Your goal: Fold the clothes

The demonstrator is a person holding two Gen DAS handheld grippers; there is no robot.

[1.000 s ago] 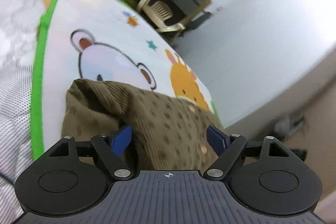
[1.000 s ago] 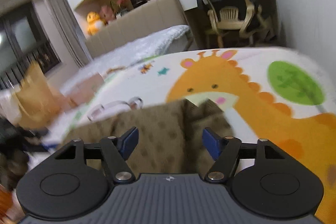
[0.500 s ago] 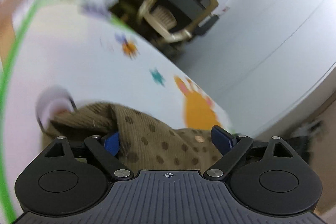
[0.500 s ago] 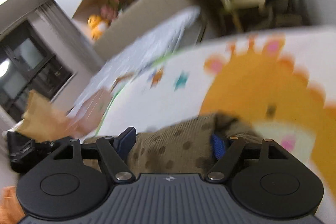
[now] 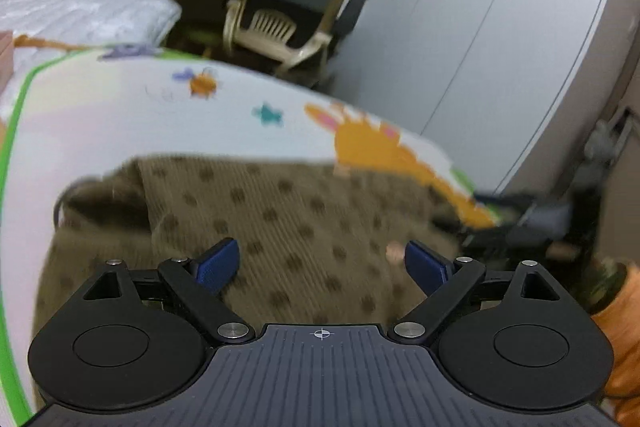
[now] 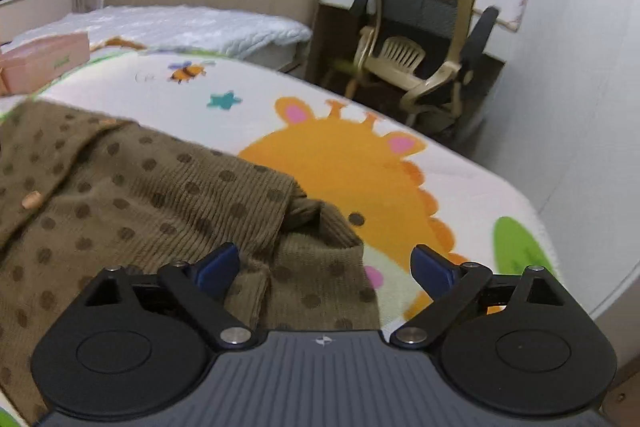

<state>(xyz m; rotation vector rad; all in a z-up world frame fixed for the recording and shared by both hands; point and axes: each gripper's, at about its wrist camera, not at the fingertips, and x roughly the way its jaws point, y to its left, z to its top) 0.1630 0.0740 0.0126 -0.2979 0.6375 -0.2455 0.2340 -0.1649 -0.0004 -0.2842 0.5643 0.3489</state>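
Right wrist view shows the brown dotted cardigan (image 6: pixel 132 195) lying soft, light and limp on the cartoon-print blanket (image 6: pixel 360 155), best pinched at a ribbed hem corner, with right tongs (image 6: pixel 325 267) opening and left tongs (image 5: pixel 322 263) spread, neither gripping cloth.

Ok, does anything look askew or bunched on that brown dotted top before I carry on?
Yes. In the right wrist view the brown dotted corduroy top has a rumpled corner on the cartoon giraffe mat, folded over with a dark gap instead of lying flat. Nothing looks spilled or damaged.
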